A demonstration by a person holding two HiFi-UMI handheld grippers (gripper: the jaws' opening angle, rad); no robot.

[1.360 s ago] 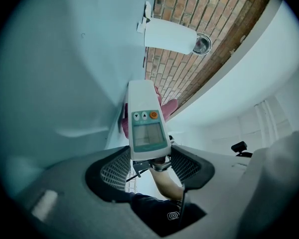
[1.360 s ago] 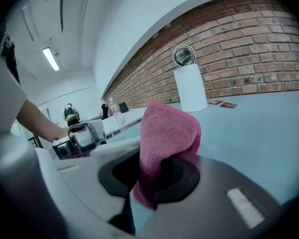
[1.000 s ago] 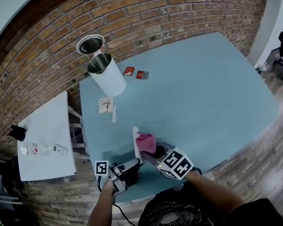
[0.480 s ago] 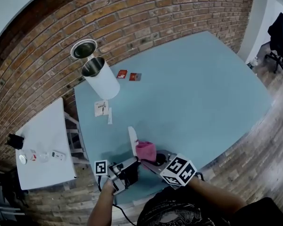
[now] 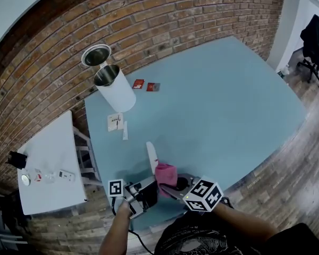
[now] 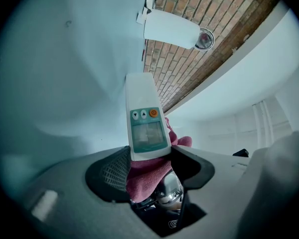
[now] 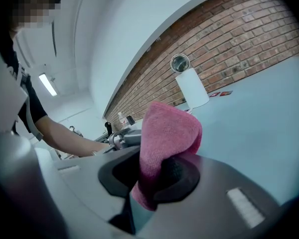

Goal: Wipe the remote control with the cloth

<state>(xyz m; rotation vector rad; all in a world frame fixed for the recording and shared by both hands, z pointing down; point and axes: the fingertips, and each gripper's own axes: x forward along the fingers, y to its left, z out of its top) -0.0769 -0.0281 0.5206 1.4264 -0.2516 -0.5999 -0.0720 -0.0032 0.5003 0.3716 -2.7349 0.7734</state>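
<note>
Smooth white plastic remote control [image 6: 145, 118] between the left jaws; fuzzy pink cloth [image 7: 167, 133] in the right jaws; matt counter [image 5: 218, 100] beyond.

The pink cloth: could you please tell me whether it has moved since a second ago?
Yes. The pink cloth, clamped in the right gripper, has slid down the remote control toward the person, farther from the paper card.

The grey-and-black left gripper [image 5: 150, 186] and right gripper [image 5: 169, 185] each bore a white cube [image 5: 203, 194] with black square markers. A thin black cable [image 5: 134, 237] hung below, and the person wore a dark patterned shirt [image 5: 194, 240].
</note>
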